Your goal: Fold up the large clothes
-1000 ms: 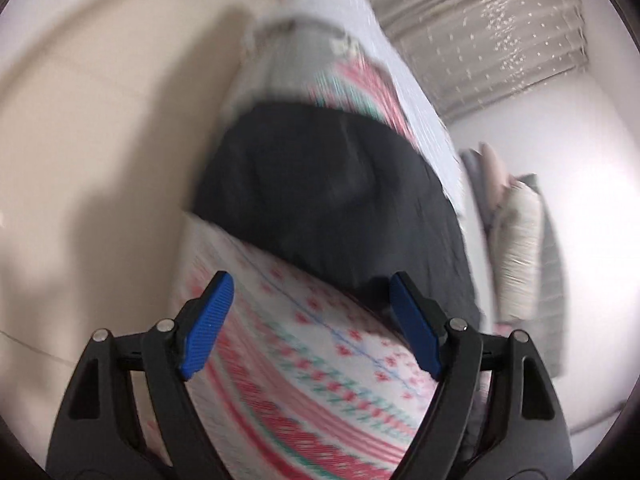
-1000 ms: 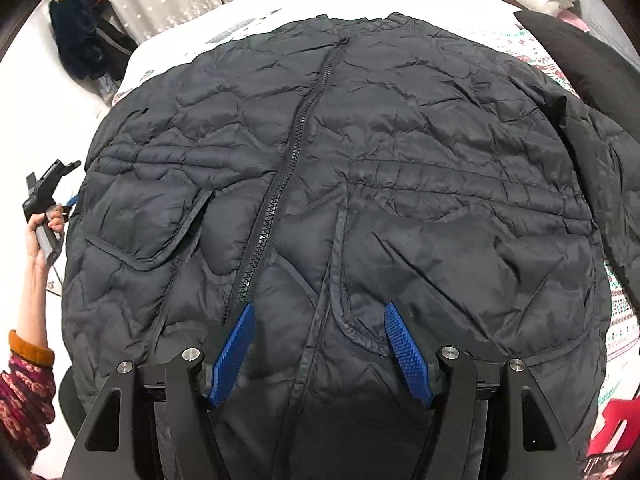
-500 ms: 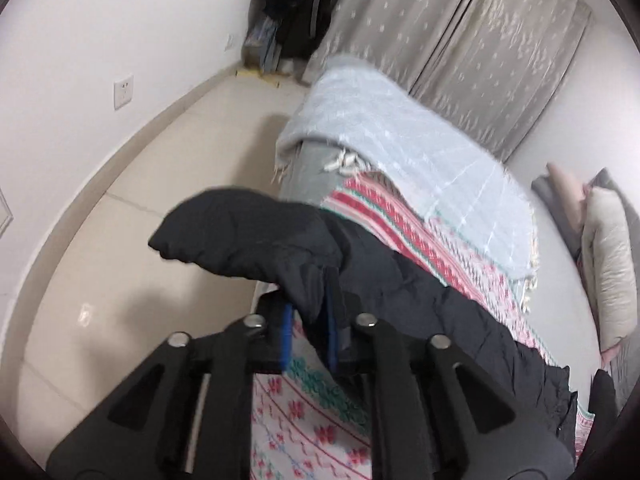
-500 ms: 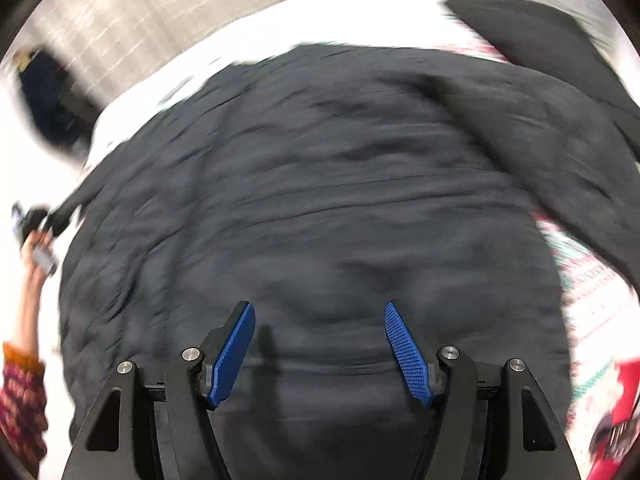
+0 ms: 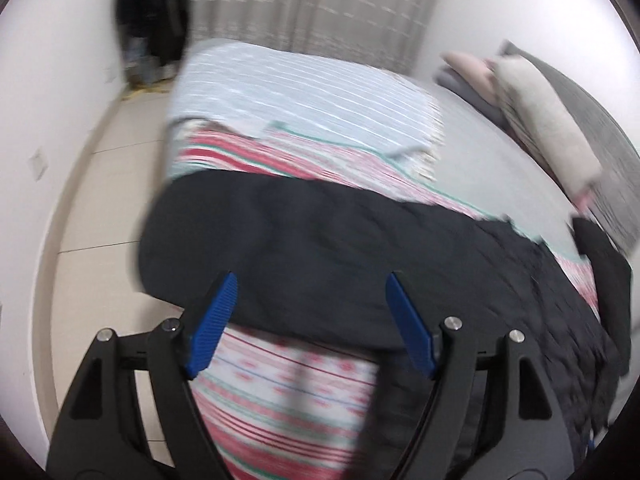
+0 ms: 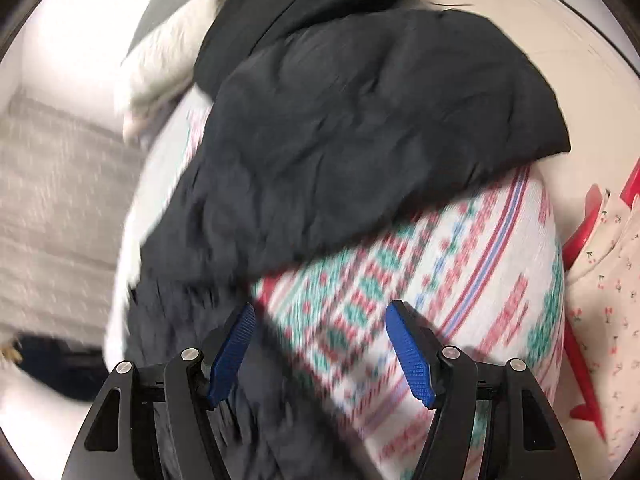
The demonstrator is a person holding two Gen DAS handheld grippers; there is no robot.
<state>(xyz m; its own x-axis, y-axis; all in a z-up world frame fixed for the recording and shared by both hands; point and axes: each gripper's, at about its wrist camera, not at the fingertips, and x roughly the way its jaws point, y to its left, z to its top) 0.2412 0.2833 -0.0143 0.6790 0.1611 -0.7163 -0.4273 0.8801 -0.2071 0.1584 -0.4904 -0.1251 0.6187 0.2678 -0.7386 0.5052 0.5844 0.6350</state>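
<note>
A black quilted jacket [image 5: 320, 248] lies spread on a bed with a red, green and white patterned cover [image 5: 288, 392]. In the left wrist view one sleeve stretches out to the bed's left edge. My left gripper [image 5: 310, 322] is open and empty, just short of that sleeve. In the right wrist view the other sleeve [image 6: 360, 128] lies across the patterned cover [image 6: 420, 288]. My right gripper [image 6: 324, 350] is open and empty, over the cover beside the jacket's edge. Both views are blurred.
A pale blue striped blanket [image 5: 304, 100] covers the far end of the bed. Pillows [image 5: 544, 120] lie at the right. Beige floor [image 5: 92, 208] and white wall lie left of the bed. A red object [image 6: 588, 232] and floral cloth [image 6: 616, 300] are at the right.
My left gripper was shut on the sleeve half a second ago and has let it go; the sleeve now lies flat. My right gripper has swung from the jacket's body to the other sleeve.
</note>
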